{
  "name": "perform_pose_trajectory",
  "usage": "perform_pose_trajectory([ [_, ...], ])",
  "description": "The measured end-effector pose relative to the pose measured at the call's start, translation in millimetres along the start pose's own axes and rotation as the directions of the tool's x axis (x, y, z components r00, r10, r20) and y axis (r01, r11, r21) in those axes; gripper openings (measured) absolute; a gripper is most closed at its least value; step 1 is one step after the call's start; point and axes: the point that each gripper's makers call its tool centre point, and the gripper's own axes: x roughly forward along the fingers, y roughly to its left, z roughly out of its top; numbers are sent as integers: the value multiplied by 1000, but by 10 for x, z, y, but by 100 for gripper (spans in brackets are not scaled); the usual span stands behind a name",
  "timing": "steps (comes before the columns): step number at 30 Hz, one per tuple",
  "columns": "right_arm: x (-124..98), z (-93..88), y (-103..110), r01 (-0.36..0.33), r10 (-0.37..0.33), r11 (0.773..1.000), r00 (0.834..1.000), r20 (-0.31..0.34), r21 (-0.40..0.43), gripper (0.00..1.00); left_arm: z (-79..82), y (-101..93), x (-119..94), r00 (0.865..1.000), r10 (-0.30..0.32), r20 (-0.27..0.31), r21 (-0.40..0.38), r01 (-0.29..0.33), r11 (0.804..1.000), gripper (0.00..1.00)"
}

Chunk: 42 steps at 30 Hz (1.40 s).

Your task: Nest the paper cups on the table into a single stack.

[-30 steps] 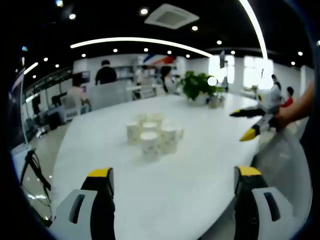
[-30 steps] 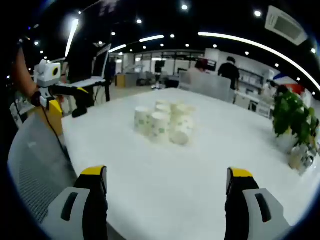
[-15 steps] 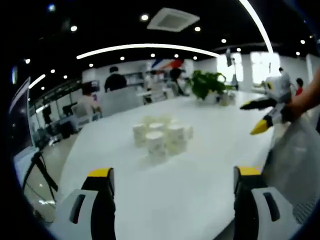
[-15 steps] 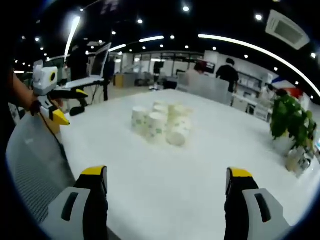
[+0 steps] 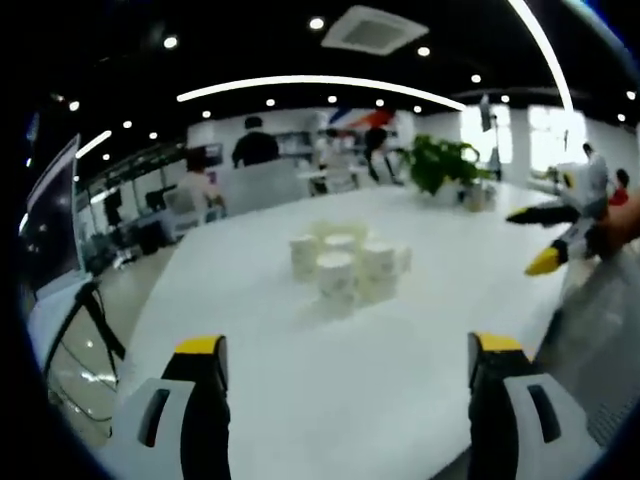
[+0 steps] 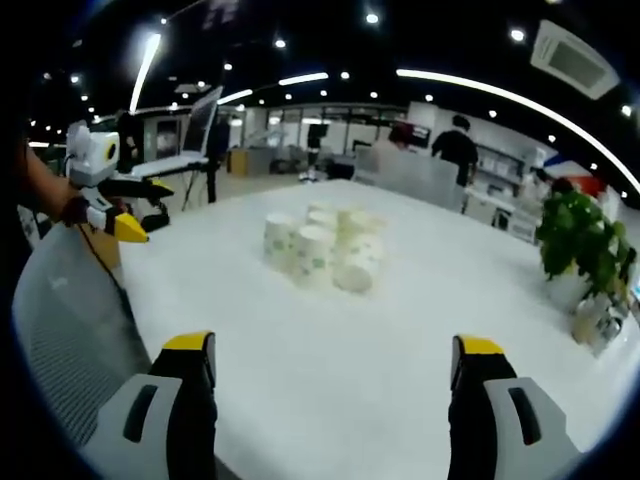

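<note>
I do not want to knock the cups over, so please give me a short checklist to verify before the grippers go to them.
1. Left gripper open, jaws wide apart with nothing between: ok.
2. Right gripper open and holding nothing: ok.
3. Paper cups grouped in one cluster on the white table: ok.
4. Bare table between both grippers and the cluster: ok.
5. All cups upright: not ok, one at the cluster's edge seems to lie on its side.
6. Exact number of cups: cannot tell, too blurred.
</note>
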Motion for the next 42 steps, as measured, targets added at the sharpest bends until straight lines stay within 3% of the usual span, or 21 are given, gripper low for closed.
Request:
perform_pose_trajectory([
  [5,-2,-1,30,-8,8,1000,1000,-2,-10,96,-12,-252,37,996,-91,5,133,90,987,98],
  [10,-11,-1,20,-4,4,1000,1000,2,-6,96,-22,-237,31,997,-82,2,119,81,990,98],
  [16,-18,-16,10,0,0,1000,1000,-2,-9,96,6,-105,10,999,-37,17,-30,37,999,98],
  [19,-19,-22,5,-1,1,1000,1000,-2,0,95,26,-62,6,999,-30,18,-26,30,999,98],
  [22,-16,-27,11,-1,1,1000,1000,-8,-2,95,-51,48,-21,999,39,-33,-29,-40,999,98],
  [24,-15,-21,12,-2,2,1000,1000,-7,-4,95,43,63,-16,998,47,28,-2,-47,999,94],
  [32,34,53,-61,-11,11,1000,1000,-20,-12,96,-33,-163,49,999,-35,-15,76,36,996,98],
  [34,111,98,-139,-19,19,1000,999,-32,-10,96,-18,-165,49,999,-42,-7,71,42,997,98],
  [38,283,258,-323,-37,37,999,998,-56,2,95,-74,-72,50,999,-20,-32,-12,19,1000,98],
  [42,431,401,-462,-45,46,999,997,-62,16,95,-69,-84,52,1000,-21,-23,-6,21,1000,98],
])
